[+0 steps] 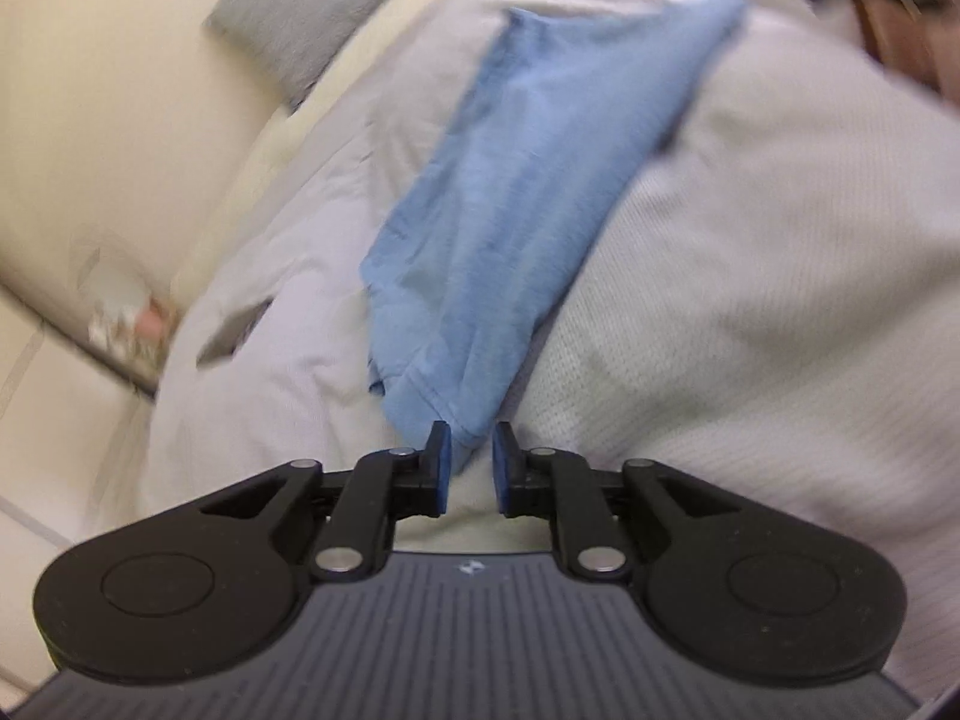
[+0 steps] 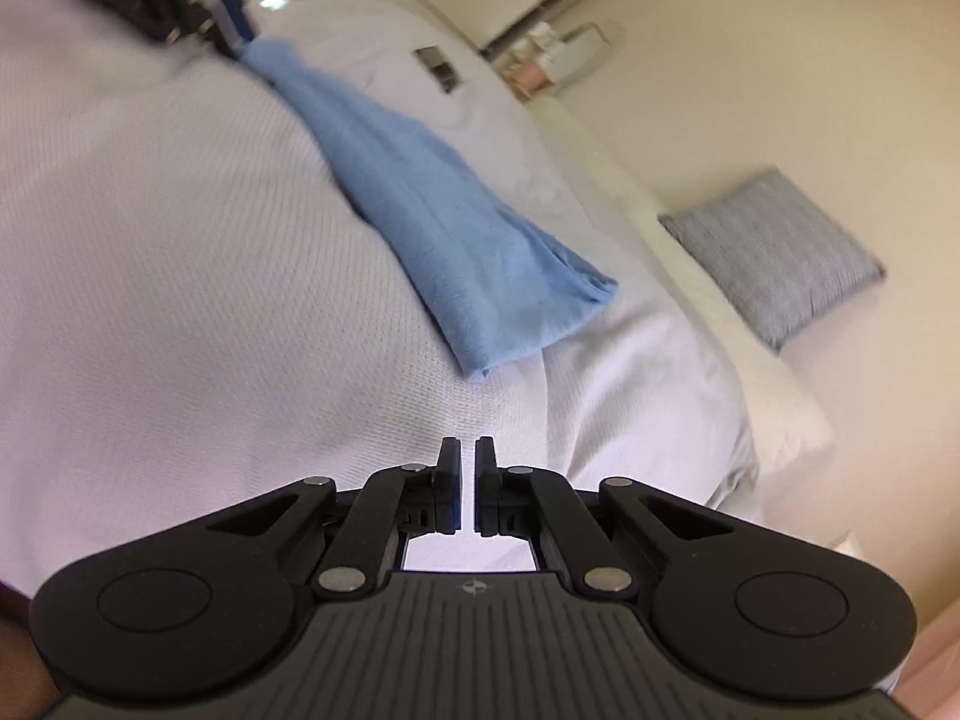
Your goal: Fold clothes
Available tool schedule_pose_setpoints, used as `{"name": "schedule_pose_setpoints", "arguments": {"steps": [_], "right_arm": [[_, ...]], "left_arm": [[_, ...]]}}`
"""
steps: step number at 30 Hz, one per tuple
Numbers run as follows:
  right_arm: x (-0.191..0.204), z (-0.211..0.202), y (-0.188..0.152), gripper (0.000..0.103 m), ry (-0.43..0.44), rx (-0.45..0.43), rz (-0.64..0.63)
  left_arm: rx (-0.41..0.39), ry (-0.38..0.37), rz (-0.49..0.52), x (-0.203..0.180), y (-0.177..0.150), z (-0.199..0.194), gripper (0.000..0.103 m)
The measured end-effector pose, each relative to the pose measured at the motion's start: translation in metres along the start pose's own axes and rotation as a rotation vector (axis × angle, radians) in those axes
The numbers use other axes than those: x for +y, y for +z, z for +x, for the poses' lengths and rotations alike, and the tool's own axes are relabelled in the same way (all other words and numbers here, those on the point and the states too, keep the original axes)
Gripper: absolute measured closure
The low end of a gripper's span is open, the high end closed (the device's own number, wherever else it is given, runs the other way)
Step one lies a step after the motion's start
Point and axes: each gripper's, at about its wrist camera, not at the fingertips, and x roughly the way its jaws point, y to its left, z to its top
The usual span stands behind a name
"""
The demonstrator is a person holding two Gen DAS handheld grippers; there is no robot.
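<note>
White bed (image 2: 150,240) w/ blue cloth (image 2: 432,228); left gripper (image 1: 471,450) parted at its corner.

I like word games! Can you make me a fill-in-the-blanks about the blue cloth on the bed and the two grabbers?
1. The folded cloth lying on the white bed cover is ____ in colour.
2. The pillow by the wall is ____.
3. The right gripper holds ____.
4. The end of the cloth sits between the fingers of the ____ gripper.

Missing words: blue; grey; nothing; left
</note>
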Motion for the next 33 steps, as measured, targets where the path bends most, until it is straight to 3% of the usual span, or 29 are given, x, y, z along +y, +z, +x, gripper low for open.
{"name": "schedule_pose_setpoints", "arguments": {"steps": [4, 7, 10, 13, 20, 27, 29, 31, 33], "right_arm": [[-0.008, -0.016, 0.010, 0.083, 0.068, 0.003, 0.262], [-0.010, -0.026, 0.014, 0.072, 0.121, 0.006, 0.440], [-0.009, -0.032, 0.017, 0.059, 0.147, 0.016, 0.545], [-0.011, -0.033, 0.016, 0.055, 0.175, 0.044, 0.625], [-0.020, -0.041, 0.018, 0.048, 0.188, 0.066, 0.745], [-0.031, -0.048, 0.028, 0.032, 0.174, 0.075, 0.802], [-0.032, -0.052, 0.030, 0.026, 0.169, 0.077, 0.816], [-0.034, -0.057, 0.033, 0.019, 0.168, 0.077, 0.821], [-0.035, -0.062, 0.036, 0.013, 0.168, 0.076, 0.822]], "left_arm": [[0.028, -0.028, -0.218, 0.000, 0.004, -0.014, 0.071], [0.067, -0.019, -0.335, -0.002, 0.005, -0.016, 0.069], [0.100, -0.004, -0.431, -0.002, 0.006, -0.016, 0.069], [0.121, 0.011, -0.510, 0.001, 0.006, -0.016, 0.066], [0.135, 0.032, -0.575, 0.001, 0.009, -0.021, 0.059], [0.122, 0.019, -0.623, 0.001, 0.015, -0.034, 0.034], [0.117, 0.014, -0.643, 0.001, 0.016, -0.039, 0.026], [0.108, 0.012, -0.666, 0.001, 0.018, -0.046, 0.009], [0.095, 0.019, -0.681, 0.000, 0.020, -0.055, 0.003]]}}
